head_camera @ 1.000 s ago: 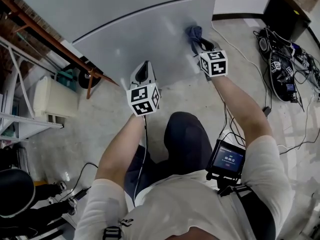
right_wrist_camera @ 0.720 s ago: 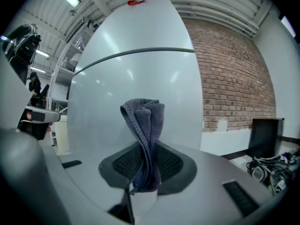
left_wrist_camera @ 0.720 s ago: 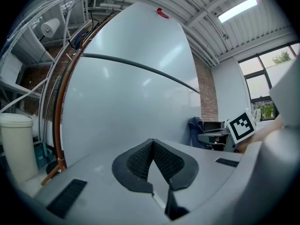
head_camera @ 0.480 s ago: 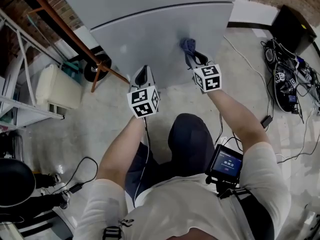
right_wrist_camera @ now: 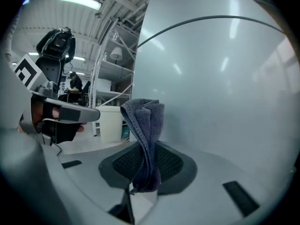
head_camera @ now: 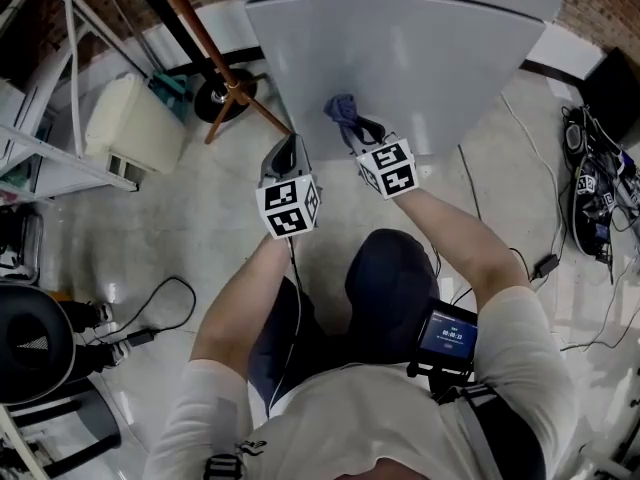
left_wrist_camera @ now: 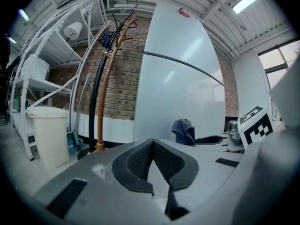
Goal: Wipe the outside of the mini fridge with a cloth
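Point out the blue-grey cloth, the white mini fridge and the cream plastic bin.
blue-grey cloth (right_wrist_camera: pixel 146 125): right gripper view, on its bunched folds.
white mini fridge (head_camera: pixel 420 68): head view, front panel below the seam.
cream plastic bin (left_wrist_camera: pixel 49 135): left gripper view, front wall.

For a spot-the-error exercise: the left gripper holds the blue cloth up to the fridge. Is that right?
No: the right gripper holds the blue cloth up to the fridge, as the right gripper view shows. The left gripper is empty.

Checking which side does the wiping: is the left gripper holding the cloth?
No, the left gripper is shut on nothing; the cloth is clamped in the right gripper.
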A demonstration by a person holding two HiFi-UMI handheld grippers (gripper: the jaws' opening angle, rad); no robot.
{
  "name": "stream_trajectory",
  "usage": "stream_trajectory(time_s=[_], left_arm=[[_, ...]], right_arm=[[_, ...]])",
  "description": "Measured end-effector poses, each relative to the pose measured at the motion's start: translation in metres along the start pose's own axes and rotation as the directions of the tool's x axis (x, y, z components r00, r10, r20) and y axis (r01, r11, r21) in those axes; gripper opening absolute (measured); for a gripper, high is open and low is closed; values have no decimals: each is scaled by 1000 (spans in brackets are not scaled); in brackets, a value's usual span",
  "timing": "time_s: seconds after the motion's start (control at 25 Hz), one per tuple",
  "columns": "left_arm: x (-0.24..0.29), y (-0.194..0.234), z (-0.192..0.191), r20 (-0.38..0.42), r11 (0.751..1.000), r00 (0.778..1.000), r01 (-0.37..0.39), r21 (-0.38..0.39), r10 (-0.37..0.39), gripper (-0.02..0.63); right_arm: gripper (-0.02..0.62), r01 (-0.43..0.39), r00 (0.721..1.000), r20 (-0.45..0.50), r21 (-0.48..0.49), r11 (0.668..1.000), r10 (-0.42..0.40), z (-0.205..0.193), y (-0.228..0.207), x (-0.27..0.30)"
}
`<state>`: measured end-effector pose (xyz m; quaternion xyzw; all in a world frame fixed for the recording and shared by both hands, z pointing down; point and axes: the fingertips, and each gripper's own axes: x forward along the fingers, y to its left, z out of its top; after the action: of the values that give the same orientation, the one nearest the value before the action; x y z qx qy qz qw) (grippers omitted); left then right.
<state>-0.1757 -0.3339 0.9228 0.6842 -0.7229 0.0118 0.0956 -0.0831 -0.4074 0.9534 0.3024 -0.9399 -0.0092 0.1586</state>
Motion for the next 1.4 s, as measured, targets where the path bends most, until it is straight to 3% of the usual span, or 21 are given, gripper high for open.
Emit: stream_trajectory(time_s=[0.2, 0.64, 0.96, 1.4], left_arm=[[-18, 38, -9, -12, 998, 998, -61, -3, 61, 3], [-46, 90, -29, -33, 991, 991, -133, -16, 133, 3], [-30, 71, -24, -28, 995, 995, -100, -4, 100, 3], [10, -11, -20, -36, 1000, 999, 22, 9, -22, 3]], right_arm=[[87, -61, 998, -25, 4, 998, 62, -6, 42, 45], [87, -22, 999, -42, 37, 999, 24, -14, 48, 93], [87, -8, 999, -37, 26, 1000, 9, -16, 30, 74], [87, 90, 995, -40, 52, 995, -88, -36, -45, 13]])
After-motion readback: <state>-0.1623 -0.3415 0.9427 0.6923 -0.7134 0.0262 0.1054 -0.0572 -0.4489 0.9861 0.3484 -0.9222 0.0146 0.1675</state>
